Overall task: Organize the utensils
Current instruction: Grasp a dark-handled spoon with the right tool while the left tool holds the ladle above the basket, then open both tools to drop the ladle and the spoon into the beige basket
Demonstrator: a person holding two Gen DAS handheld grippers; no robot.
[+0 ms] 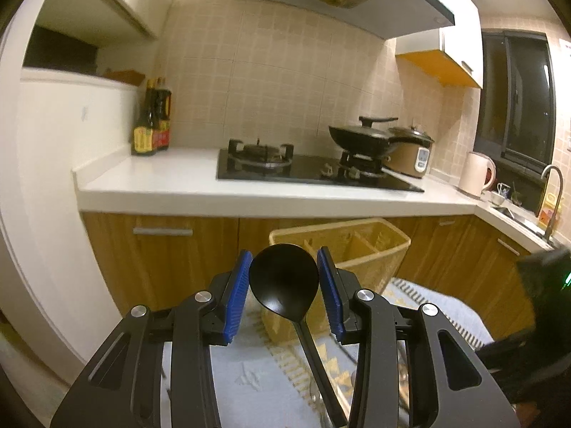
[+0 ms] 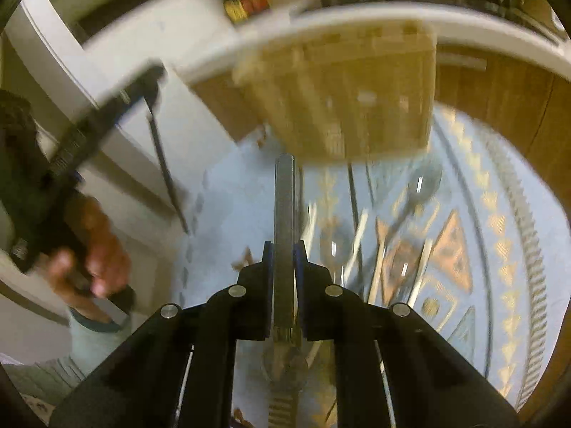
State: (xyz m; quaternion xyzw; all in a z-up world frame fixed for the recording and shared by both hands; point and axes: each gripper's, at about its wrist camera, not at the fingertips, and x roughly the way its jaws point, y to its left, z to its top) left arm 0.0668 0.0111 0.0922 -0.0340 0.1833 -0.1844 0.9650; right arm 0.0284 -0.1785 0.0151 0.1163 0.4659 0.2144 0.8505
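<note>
The left hand-held gripper (image 1: 283, 285) has its blue pads (image 1: 237, 297) pressed against either side of the bowl of a black ladle (image 1: 283, 283), so it is grasping the ladle by its head; the handle runs back down beneath the gripper body. Just beyond the ladle stands the wooden utensil organizer (image 1: 360, 253), a pale box with upright dividers, set on a light blue patterned cloth (image 1: 249, 374) that covers the bench. Behind the organizer are wood-fronted cabinets, and above them a white kitchen counter (image 1: 171, 182) carrying a black gas hob (image 1: 307, 171). A lidded wok (image 1: 364, 139) sits on the hob's right burner, a rice cooker (image 1: 414, 153) just right of it, and dark sauce bottles (image 1: 151, 121) stand at the counter's left end. The right wrist view is blurred by motion. There the right hand-held gripper (image 2: 284, 260) is clenched on a flat metal utensil handle (image 2: 284, 214), which points toward the organizer (image 2: 342, 100) ahead. Right of that gripper, on the cloth (image 2: 517, 214), lie several metal spoons (image 2: 410, 210) and other cutlery, too smeared to count. At that view's left edge, the person's hand (image 2: 89, 253) grips the other gripper.
</note>
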